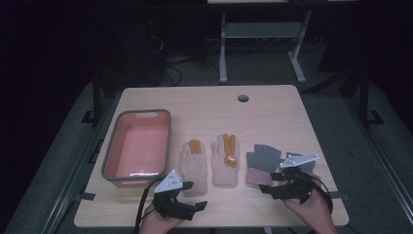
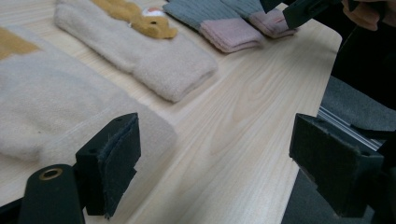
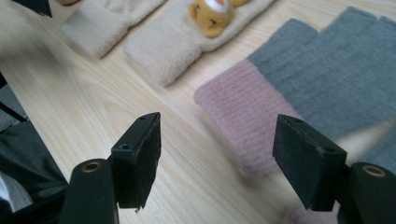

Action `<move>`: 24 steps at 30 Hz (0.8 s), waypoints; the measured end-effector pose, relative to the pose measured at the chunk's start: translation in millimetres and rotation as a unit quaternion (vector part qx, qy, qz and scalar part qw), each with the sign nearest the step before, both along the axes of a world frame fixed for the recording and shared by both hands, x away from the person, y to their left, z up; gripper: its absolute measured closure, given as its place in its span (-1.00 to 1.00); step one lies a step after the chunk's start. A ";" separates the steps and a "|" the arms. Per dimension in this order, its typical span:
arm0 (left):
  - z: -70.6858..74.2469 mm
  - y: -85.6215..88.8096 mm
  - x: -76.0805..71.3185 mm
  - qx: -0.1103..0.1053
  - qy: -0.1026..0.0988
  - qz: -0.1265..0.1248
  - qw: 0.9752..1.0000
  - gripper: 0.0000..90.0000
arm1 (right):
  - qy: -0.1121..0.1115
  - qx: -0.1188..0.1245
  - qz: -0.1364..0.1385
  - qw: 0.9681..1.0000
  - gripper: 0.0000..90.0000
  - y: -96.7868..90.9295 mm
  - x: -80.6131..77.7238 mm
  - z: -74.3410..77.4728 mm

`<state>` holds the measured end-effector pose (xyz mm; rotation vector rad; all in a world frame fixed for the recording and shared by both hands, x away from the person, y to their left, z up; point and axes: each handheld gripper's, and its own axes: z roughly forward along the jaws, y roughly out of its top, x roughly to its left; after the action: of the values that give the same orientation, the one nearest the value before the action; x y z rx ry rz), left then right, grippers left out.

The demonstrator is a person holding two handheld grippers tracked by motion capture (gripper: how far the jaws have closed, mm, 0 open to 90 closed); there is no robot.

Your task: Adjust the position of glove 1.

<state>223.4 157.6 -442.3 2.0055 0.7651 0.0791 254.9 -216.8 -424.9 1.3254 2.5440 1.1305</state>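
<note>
Claws both released: right claw [image 1: 272,183] nears the grey-pink glove [image 3: 299,88] by the pink tub [image 1: 137,147], next clench its cuff, left claw [image 1: 192,195] idle.

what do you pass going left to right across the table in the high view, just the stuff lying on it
pink tub with grey rim → beige glove → beige glove with the small animal figure → grey gloves with pink cuffs
</note>
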 end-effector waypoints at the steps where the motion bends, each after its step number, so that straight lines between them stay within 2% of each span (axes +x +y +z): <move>1: -0.3 0.2 0.2 -0.002 0.001 0.002 1.000 -0.63 | 0.001 -0.005 0.004 1.000 -0.29 1.3 1.1 0.5; 7: 0.3 0.1 -0.9 -0.002 0.001 0.001 1.000 -0.63 | 0.008 -0.020 0.022 1.000 -0.35 10.5 9.5 3.6; 11: 1.3 0.6 -2.0 0.000 -0.003 0.000 1.000 -0.63 | 0.013 -0.005 0.030 0.999 -0.36 16.9 18.0 7.0; 14: 1.3 0.7 -2.0 0.000 -0.002 0.001 1.000 -0.63 | 0.014 -0.004 0.037 0.999 -0.36 21.2 22.6 8.8; 15: 1.2 1.2 -2.3 0.001 -0.003 0.002 1.000 -0.63 | 0.014 -0.012 0.044 0.999 -0.36 26.4 27.1 10.5; 20: 1.2 3.3 -2.0 0.000 -0.002 0.003 1.000 -0.63 | 0.012 -0.018 0.057 0.998 -0.36 39.1 36.6 12.8; 22: 1.8 3.9 -2.5 -0.001 -0.004 0.004 1.000 -0.63 | 0.010 -0.030 0.070 0.997 -0.36 51.5 44.0 14.7; 24: 2.0 3.5 -3.2 0.000 -0.004 0.003 1.000 -0.63 | 0.009 -0.034 0.075 0.997 -0.36 55.3 46.6 15.3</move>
<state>220.2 161.1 -440.3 2.0021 0.7659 0.0894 301.5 -161.5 -409.6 1.1505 2.7083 1.0489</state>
